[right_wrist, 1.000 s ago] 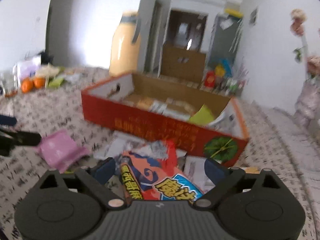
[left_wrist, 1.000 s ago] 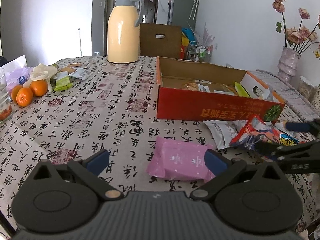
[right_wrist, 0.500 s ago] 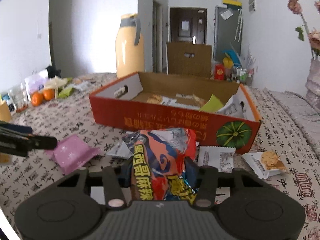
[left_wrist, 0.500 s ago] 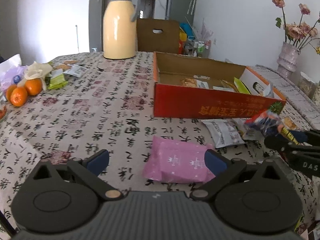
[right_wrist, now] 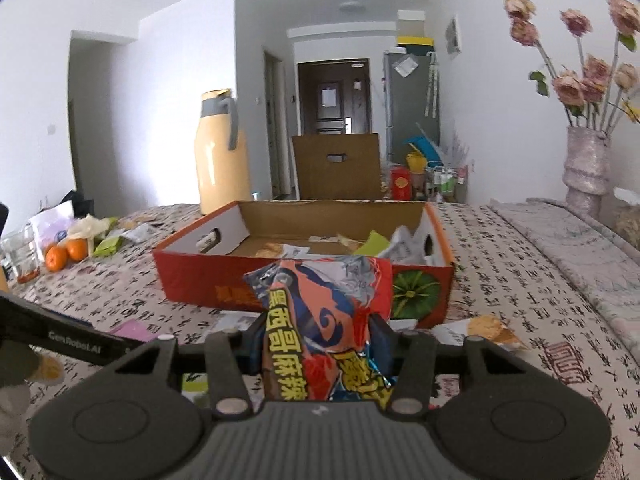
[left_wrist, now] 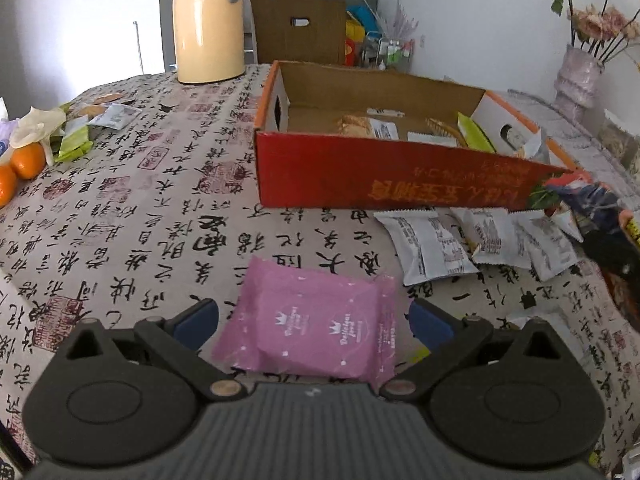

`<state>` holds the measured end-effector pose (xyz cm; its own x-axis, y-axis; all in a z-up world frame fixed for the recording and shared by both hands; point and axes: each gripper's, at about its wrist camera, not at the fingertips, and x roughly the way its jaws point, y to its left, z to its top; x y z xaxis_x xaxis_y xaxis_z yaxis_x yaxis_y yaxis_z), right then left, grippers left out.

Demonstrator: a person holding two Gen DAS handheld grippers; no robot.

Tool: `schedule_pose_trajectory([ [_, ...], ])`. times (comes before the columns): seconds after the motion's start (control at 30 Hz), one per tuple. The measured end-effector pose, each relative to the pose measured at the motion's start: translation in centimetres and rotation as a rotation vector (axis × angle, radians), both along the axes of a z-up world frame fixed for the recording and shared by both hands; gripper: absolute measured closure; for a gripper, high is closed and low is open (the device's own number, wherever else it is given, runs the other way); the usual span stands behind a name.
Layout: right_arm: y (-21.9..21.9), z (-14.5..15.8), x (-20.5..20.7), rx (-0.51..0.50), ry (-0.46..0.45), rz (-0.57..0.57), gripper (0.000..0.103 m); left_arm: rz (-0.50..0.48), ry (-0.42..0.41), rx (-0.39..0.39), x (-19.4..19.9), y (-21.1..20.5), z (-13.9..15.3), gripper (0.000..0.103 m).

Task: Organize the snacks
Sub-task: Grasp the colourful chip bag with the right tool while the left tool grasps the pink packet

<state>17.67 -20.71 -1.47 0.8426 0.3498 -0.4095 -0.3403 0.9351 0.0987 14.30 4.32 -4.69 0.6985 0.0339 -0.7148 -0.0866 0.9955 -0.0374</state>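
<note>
Your right tongs (right_wrist: 318, 346) grip the orange snack bag (right_wrist: 320, 320), the red box (right_wrist: 304, 276) straight ahead; your left tongs (left_wrist: 314, 320) gape around the pink packet (left_wrist: 316, 322) on the table (left_wrist: 120, 208).

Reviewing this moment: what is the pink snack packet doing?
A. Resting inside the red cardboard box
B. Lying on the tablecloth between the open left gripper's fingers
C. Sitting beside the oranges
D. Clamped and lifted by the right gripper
B. The pink snack packet lies flat on the tablecloth, between the spread fingers of the left gripper; the right gripper is clamped on an orange-and-blue snack bag instead.
</note>
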Motion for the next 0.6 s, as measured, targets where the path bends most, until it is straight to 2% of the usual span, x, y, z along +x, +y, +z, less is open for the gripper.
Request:
schedule_pose_trajectory([
  [0.2, -1.3, -0.8, 0.4, 0.017, 0.018, -0.045, 0.054, 0.032, 0.059, 0.014, 0.9, -0.3, -1.4, 0.000],
  [0.37, -1.9, -1.2, 0.5, 0.029, 0.028, -0.058, 0.054, 0.043, 0.050, 0.018, 0.8, -0.3, -1.5, 0.000],
  [0.6, -2.0, -1.5, 0.5, 0.038, 0.036, -0.058, 0.054, 0.049, 0.010, 0.026, 0.0, -0.4, -0.7, 0.031],
])
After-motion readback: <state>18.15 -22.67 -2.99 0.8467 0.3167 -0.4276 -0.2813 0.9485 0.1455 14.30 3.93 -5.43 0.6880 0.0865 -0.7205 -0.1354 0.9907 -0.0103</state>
